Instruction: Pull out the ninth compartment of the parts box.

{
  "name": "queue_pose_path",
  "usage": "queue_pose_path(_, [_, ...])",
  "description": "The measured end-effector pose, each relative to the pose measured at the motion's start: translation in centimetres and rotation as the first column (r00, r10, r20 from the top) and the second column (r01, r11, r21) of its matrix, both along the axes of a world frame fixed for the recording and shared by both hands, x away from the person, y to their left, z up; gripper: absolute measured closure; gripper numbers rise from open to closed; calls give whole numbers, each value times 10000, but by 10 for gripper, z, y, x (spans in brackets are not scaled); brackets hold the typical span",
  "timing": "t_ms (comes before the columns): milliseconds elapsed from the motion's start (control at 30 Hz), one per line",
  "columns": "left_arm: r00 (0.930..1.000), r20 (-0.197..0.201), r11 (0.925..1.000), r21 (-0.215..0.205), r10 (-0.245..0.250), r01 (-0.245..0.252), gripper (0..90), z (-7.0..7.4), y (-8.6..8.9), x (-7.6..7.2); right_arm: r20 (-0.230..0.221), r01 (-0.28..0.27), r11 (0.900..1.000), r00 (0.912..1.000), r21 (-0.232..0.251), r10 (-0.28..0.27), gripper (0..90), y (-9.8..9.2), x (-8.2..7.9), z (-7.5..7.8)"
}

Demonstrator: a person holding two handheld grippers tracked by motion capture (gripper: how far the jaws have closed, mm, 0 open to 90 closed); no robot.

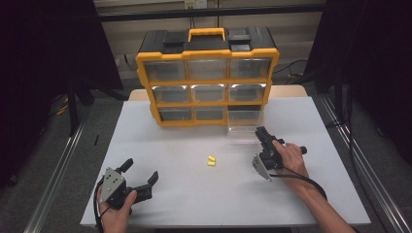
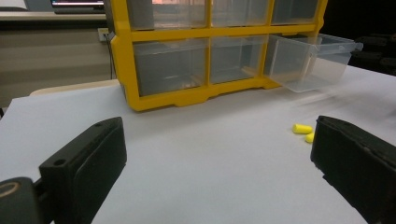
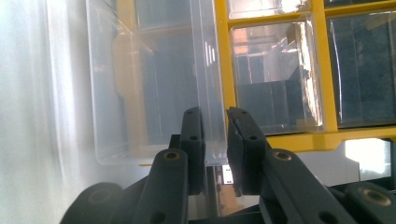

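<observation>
The right gripper (image 1: 261, 132) clamps the front wall of the clear plastic drawer (image 1: 244, 122), pulled out of the yellow-framed organiser cabinet (image 1: 208, 77). The left gripper (image 1: 142, 171) rests wide open, holding nothing, on the white worktop (image 1: 194, 194) near two small yellow earplugs (image 1: 211, 160).

Open table (image 1: 160, 145) between my left gripper (image 1: 142, 170) and the organizer (image 1: 207, 77); only two earplugs (image 1: 211, 160) mid-table. Bottom-right drawer (image 1: 245, 127) sticks out onto the table, blocking the lane ahead of my right gripper (image 1: 261, 132). Organizer walls off the back.
</observation>
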State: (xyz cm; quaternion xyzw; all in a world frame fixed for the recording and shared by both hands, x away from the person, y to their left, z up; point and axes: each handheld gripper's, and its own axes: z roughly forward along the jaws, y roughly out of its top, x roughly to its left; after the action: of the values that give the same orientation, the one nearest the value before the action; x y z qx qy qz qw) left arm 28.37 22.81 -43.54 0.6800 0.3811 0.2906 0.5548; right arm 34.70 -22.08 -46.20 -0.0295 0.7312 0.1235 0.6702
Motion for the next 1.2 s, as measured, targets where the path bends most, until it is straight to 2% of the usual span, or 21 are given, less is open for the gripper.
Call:
queue_pose_path(133, [10000, 39, 10000, -26, 8, -8, 36, 0, 0, 0, -51, -86, 9996, 9999, 284, 88, 764, -1, 1, 1])
queue_pose_path(200, [10000, 52, 10000, -75, 21, -21, 36, 0, 0, 0, -202, 10, 9970, 9998, 773, 5, 731, -1, 1, 1])
queue_pose_path(300, [10000, 40, 10000, -73, 18, -18, 36, 0, 0, 0, -294, 48, 9960, 9996, 898, -22, 685, -1, 2, 1])
queue_pose_path(367, [10000, 50, 10000, -47, 17, -17, 36, 1, 1, 0, -578, 205, 9888, 9983, 1480, -120, 617, -1, 3, 2])
queue_pose_path(433, [10000, 49, 10000, -67, 30, -29, 36, 0, 0, 1, -626, 244, 9847, 9979, 1728, -137, 615, -2, 3, 2])
queue_pose_path(467, [10000, 36, 10000, -79, 40, -40, 36, 0, 1, 1, -694, 231, 9796, 9975, 1997, -94, 582, -3, 3, 3])
queue_pose_path(500, [10000, 34, 10000, -23, 57, -56, 36, 0, 1, 1, -681, 279, 9681, 9976, 2489, -113, 481, -4, 4, 4])
queue_pose_path(567, [10000, 38, 10000, -25, 61, -61, 36, 0, 1, 1, -878, 345, 9461, 9961, 3219, -65, 430, -6, 3, 6])
queue_pose_path(600, [10000, 38, 10000, -10, 59, -59, 36, 0, 1, 1, -878, 345, 9461, 9961, 3219, -65, 430, -6, 3, 6])
queue_pose_path(667, [10000, 42, 10000, 7, 39, -39, 36, 0, 1, 2, -1047, 388, 9258, 9945, 3760, 8, 354, -7, 3, 8])
queue_pose_path(700, [10000, 26, 10000, -57, 32, -32, 36, 0, 0, 2, -1335, 635, 9145, 9910, 3996, -105, 289, -7, 4, 8])
queue_pose_path(767, [10000, 17, 10000, -51, 28, -28, 36, 0, 0, 2, -1445, 763, 9018, 9894, 4253, -156, 241, -7, 4, 7])
queue_pose_path(800, [10000, 11, 10000, -79, 24, -23, 36, 0, 0, 1, -1445, 763, 9018, 9894, 4253, -156, 241, -7, 4, 7])
queue_pose_path(833, [10000, 25, 10000, 11, 23, -23, 36, 0, 1, 1, -1529, 810, 8898, 9882, 4492, -127, 174, -8, 5, 9])
queue_pose_path(867, [10000, 33, 10000, 0, 53, -53, 36, 0, 1, 1, -1529, 810, 8898, 9882, 4492, -127, 174, -8, 5, 9])
queue_pose_path(933, [10000, 6, 10000, -19, 69, -69, 36, 0, 2, 1, -1765, 989, 8588, 9842, 5027, -101, 138, -9, 6, 12])
queue_pose_path(967, [10000, -20, 10000, 22, 75, -75, 36, 0, 2, 2, -2012, 1077, 8142, 9795, 5705, 114, 116, -11, 7, 14])
queue_pose_path(1000, [10000, -35, 10000, -40, 88, -88, 36, 0, 2, 2, -2012, 1077, 8142, 9795, 5705, 114, 116, -11, 7, 14])
queue_pose_path(1033, [9999, -45, 9999, -46, 102, -102, 36, 0, 2, 2, -2241, 1179, 7852, 9742, 6079, 272, 103, -13, 8, 15])
queue_pose_path(1133, [9999, -32, 9999, 18, 109, -109, 36, 0, 2, 1, -3037, 1739, 6785, 9497, 7138, 761, 81, -18, 11, 16])
queue_pose_path(1200, [9999, -2, 9999, -40, 119, -119, 36, 0, 2, 1, -3384, 2059, 6279, 9359, 7506, 977, 79, -20, 11, 16])
